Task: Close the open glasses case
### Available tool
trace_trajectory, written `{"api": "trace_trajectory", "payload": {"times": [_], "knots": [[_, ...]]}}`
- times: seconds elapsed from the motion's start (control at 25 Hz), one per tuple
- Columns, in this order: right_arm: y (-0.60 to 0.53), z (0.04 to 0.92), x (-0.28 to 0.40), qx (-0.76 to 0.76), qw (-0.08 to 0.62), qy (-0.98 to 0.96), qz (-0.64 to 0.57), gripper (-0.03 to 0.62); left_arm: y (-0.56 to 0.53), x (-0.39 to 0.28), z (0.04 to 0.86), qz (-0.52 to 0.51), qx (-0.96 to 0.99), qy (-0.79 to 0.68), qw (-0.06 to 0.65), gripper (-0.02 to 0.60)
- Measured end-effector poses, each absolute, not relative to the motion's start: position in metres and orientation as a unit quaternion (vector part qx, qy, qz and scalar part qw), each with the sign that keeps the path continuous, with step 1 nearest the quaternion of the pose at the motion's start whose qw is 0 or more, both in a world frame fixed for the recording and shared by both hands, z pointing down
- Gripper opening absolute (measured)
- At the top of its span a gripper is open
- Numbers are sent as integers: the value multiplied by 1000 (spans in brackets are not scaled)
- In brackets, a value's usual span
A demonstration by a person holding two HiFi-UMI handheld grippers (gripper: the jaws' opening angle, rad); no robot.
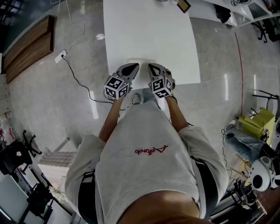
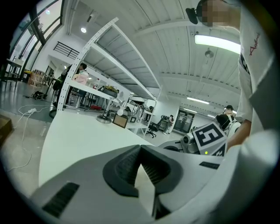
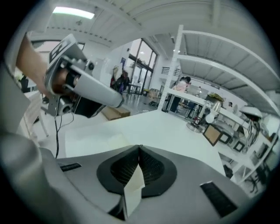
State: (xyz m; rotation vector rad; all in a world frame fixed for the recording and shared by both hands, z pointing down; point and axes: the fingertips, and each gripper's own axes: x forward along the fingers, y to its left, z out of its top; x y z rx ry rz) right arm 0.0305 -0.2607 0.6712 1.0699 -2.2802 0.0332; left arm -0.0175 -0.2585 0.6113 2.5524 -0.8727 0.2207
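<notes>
The glasses case (image 1: 141, 61) is a pale, low box lying flat near the front edge of the white table (image 1: 148, 30). It barely stands out against the tabletop, and its lid looks down. In the right gripper view the case (image 3: 109, 141) lies just beyond the jaws. My left gripper (image 1: 134, 66) and right gripper (image 1: 151, 66) hover side by side over the table's near edge, right behind the case and apart from it. In its own view the left gripper (image 2: 140, 147) has its jaws meeting at the tips with nothing between them. So does the right gripper (image 3: 139, 147).
A small dark-framed object (image 1: 183, 5) sits at the table's far edge, beside a desk lamp (image 3: 209, 114) and a picture frame (image 3: 212, 133). White shelving (image 3: 205, 65) rises behind them. A cable and power strip (image 1: 61, 56) lie on the floor at the left.
</notes>
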Motion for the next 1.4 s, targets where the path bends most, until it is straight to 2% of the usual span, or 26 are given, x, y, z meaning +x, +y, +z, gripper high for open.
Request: {"api": "trace_trajectory", "payload": {"times": [0.2, 0.56, 1.4], "knots": [[-269, 638, 40, 459, 161, -864, 130, 25, -257, -23, 600, 70, 925, -314, 204, 25], [-247, 598, 44, 457, -25, -855, 246, 25, -241, -23, 584, 54, 933, -303, 186, 25], [-182, 566, 41, 460, -21, -867, 190, 23, -183, -25, 578, 42, 938, -298, 174, 25]]}}
